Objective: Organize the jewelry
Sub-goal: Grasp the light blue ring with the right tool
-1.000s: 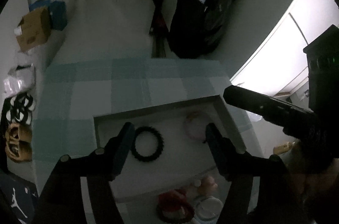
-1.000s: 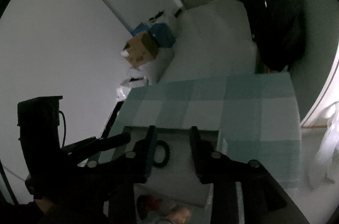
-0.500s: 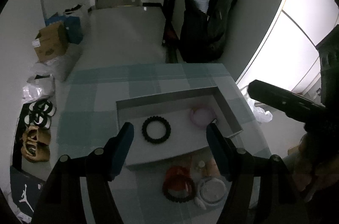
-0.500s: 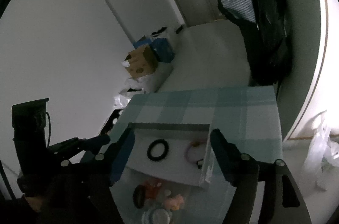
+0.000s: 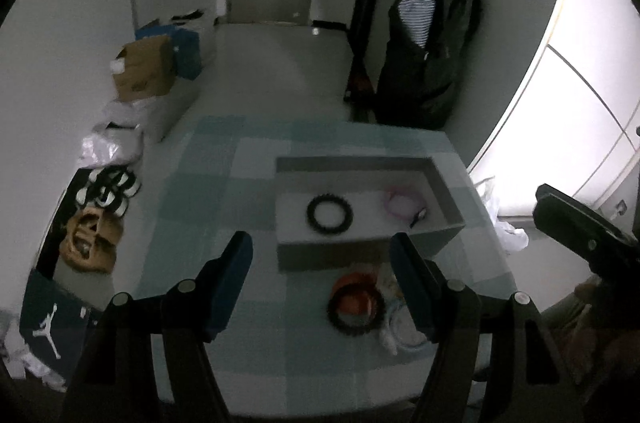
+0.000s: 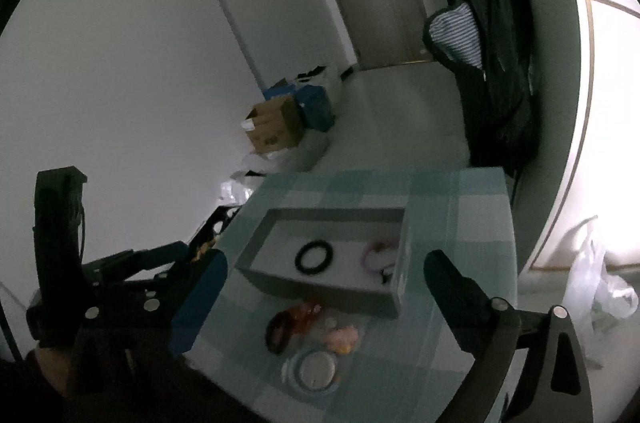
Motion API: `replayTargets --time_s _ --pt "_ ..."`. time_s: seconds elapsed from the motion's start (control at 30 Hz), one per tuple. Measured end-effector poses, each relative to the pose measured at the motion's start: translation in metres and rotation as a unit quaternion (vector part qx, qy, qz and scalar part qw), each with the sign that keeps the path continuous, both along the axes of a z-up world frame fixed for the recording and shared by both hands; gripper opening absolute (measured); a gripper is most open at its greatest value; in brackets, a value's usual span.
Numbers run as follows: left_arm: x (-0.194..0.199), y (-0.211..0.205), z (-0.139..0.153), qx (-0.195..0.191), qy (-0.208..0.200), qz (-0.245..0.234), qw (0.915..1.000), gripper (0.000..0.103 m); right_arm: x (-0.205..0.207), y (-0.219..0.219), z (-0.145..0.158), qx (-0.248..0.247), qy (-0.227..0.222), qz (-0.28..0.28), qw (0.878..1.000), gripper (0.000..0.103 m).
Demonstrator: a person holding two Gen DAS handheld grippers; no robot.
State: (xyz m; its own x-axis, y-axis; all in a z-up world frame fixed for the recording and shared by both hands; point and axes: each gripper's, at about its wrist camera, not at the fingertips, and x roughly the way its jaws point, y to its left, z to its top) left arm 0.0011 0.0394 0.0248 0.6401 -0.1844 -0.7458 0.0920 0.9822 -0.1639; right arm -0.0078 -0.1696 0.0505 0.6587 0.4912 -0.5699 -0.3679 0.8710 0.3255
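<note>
A shallow grey box (image 5: 448, 189) (image 6: 256, 243) stands on the checked table. In it lie a black beaded bracelet (image 5: 330, 214) (image 6: 314, 257) and a pink bracelet (image 5: 402, 203) (image 6: 378, 255). In front of the box lies a loose pile: a black bracelet with a red one (image 5: 354, 305) (image 6: 280, 331), a pale ring-shaped piece (image 6: 314, 369) and a pink piece (image 6: 342, 337). My left gripper (image 5: 322, 255) is open and empty, high above the table's near side. My right gripper (image 6: 326, 275) is open and empty, also raised.
The checked tablecloth (image 5: 224, 207) covers a small table. On the floor to the left are shoes (image 5: 106, 187), a cardboard box (image 5: 144, 73) and bags. A dark jacket (image 5: 430, 55) hangs at the back right beside a door.
Both grippers have pulled up and back from the box, so the whole table and the loose pile show. The right gripper's jaws have opened wide.
</note>
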Motion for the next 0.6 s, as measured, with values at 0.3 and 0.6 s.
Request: replayTargets --time_s 0.3,0.6 --pt "-0.023 0.012 -0.018 -0.012 0.035 0.011 0.9992 0.067 -0.025 0.009 -0.018 -0.014 0.025 0.015 0.999 0.102" --pt "-0.027 0.011 -0.034 -0.008 0.061 0.005 0.9981 0.071 -0.035 0.019 -0.045 -0.052 0.065 0.038 0.996 0.102"
